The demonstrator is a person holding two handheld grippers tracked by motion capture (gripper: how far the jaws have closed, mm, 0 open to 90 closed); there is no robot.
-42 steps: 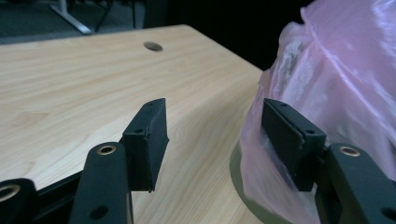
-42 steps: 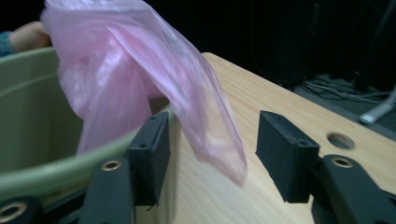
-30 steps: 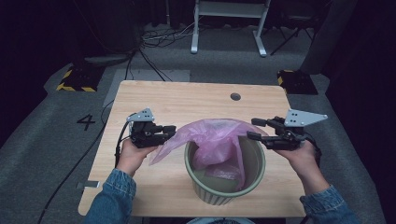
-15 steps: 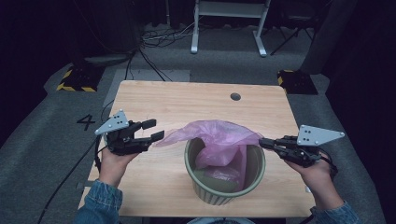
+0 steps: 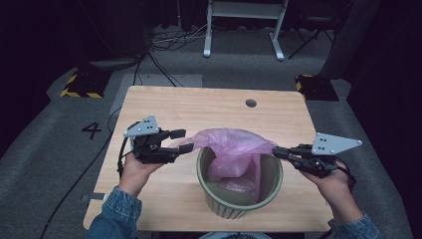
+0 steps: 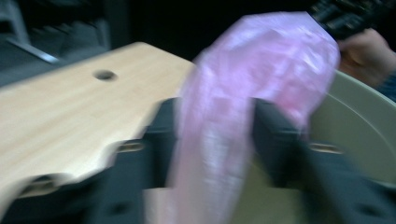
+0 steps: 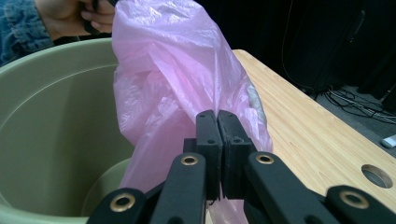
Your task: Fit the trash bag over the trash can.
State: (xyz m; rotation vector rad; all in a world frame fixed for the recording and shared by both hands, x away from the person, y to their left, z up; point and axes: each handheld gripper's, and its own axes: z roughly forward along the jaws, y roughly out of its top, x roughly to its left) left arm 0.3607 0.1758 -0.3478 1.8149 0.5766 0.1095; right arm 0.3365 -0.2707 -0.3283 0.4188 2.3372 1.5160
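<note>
Stretching: pink bag point(image 5: 234, 149) spans between both tools above the green bin point(image 5: 271, 186) rim.
Left tool point(image 5: 180, 140): jaws apart, just been closing, bag edge between them point(image 6: 219, 135); pressing or not, cannot tell.
Right tool point(image 5: 278, 152): jaws together, clamped on bag edge point(image 7: 217, 126).
Bag: lower part hangs inside bin, between the tools.
Room: bare counter point(image 5: 199, 107) ahead of both tools; counter's side edges just outside each hand.

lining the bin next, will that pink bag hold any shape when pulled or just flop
Probably flops: the pink bag sags in crumpled folds into the bin. It looks thin and see-through, so likely very light. The right gripper pinches it flat, so it may slip or tear if tugged.
</note>
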